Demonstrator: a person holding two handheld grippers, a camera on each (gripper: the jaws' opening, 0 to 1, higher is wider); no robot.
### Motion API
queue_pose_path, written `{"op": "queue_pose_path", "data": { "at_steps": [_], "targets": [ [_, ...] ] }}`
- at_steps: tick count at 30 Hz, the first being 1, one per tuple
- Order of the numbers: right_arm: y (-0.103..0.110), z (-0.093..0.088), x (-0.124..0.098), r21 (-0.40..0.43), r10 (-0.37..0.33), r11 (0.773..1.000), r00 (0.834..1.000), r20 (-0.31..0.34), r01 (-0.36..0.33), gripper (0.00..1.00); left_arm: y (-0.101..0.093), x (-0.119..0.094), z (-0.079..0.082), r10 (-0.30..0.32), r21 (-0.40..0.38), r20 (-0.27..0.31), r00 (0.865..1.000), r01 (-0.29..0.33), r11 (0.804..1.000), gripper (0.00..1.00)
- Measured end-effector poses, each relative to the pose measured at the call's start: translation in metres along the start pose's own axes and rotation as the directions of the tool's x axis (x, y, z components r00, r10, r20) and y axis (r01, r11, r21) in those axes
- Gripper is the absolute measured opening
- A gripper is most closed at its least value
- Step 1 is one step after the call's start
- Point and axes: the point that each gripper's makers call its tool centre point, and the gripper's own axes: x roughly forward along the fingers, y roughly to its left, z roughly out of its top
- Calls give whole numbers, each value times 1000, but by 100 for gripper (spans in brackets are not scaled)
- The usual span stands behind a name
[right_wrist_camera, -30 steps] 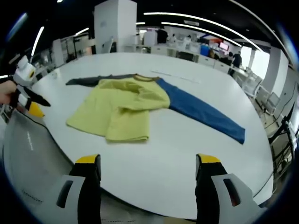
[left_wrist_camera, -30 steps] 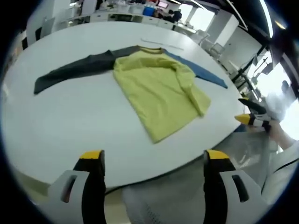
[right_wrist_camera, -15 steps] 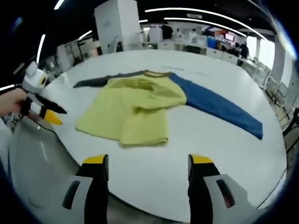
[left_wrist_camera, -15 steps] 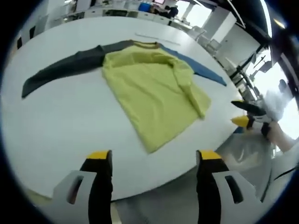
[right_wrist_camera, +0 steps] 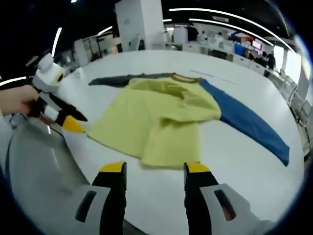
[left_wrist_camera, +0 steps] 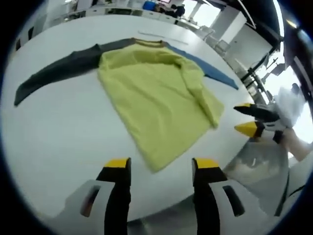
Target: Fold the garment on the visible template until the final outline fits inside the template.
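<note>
A big round white table point(left_wrist_camera: 58, 142) holds a shirt point(left_wrist_camera: 156, 98) lying near the edge. The shirt body is yellow, with one side folded over onto itself. Its grey sleeve point(left_wrist_camera: 58, 73) stretches out flat one way, and its blue sleeve point(right_wrist_camera: 249, 125) stretches out flat the other way. The left tongs point(left_wrist_camera: 159, 164) hang over the table near the shirt's bottom hem, tips apart and holding nothing. The right tongs point(right_wrist_camera: 151, 169) hang over the folded hem, tips apart too, holding nothing. Each tongs has yellow tips
</note>
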Motion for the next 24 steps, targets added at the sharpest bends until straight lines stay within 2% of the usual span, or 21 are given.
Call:
{"op": "queue_pose_path", "data": {
  "at_steps": [5, 8, 11, 17, 22, 24],
  "targets": [
    [9, 0, 10, -13, 48, 999, 999, -13, -48, 39, 0, 5, -1, 1, -17, -13, 1000, -1, 1000, 38],
    [16, 0, 16, -49, 68, 996, 997, -39, -70, 37, -1, 8, -2, 3, -11, -30, 1000, -3, 1000, 37],
    [20, 4, 23, -69, 84, 994, 996, -35, -86, 36, -1, 10, -3, 3, -6, -49, 999, -3, 1000, 37],
    [20, 7, 35, -106, 90, 990, 995, -51, -95, 33, 3, 12, -4, 11, -17, -66, 998, -13, 1000, 32],
    [19, 5, 41, -114, 91, 989, 993, -72, -98, 26, 4, 13, -1, 15, -22, -68, 998, -17, 1000, 27],
    [20, 2, 42, -143, 88, 985, 992, -87, -100, 22, 4, 14, 0, 15, -24, -70, 997, -17, 1000, 26]
  ]
}}
